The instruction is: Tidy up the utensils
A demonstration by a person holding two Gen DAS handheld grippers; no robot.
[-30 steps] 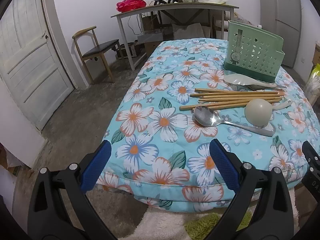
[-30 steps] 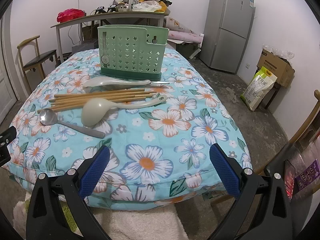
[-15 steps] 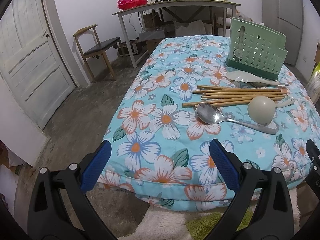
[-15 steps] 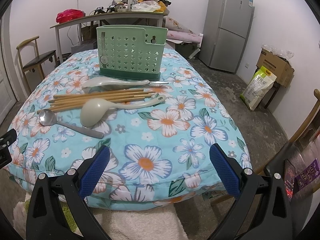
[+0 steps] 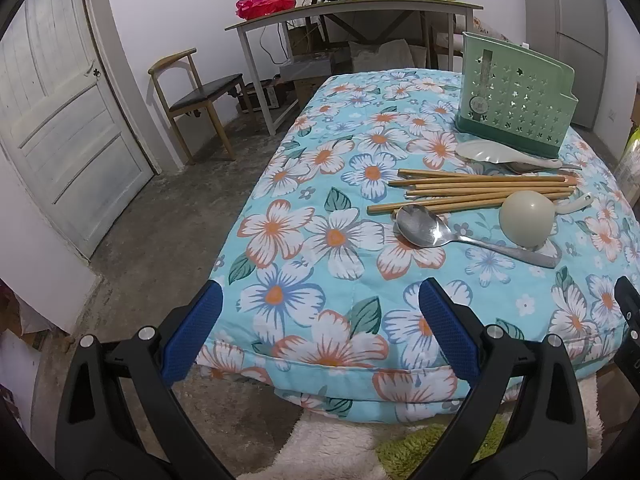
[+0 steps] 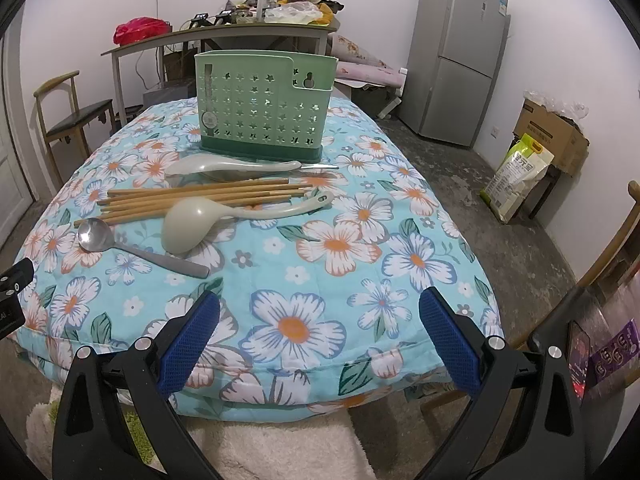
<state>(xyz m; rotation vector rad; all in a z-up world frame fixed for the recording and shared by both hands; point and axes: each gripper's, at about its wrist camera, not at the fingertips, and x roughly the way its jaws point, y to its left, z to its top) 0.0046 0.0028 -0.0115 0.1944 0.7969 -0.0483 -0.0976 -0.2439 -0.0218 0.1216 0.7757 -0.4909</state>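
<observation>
Table (image 6: 360, 240) in floral cloth carries everything. Green holder (image 6: 264, 114) stands upright toward far edge. Just in front: pale rice paddle (image 6: 224, 168), then chopsticks (image 6: 192, 198), ladle (image 6: 188, 226) bowl-down touching them, metal spoon (image 6: 120, 242) nearest. Left gripper (image 5: 320, 332) and right gripper (image 6: 316, 336) hover at near edge, fingers wide, empty.

Each handheld unit, the left black plastic two-finger gripper (image 5: 320, 336) and the right black plastic two-finger gripper (image 6: 318, 338), has cut-out arms, silver pivot screws and blue textured finger pads (image 5: 448, 330) (mesh-patterned, rectangular).
</observation>
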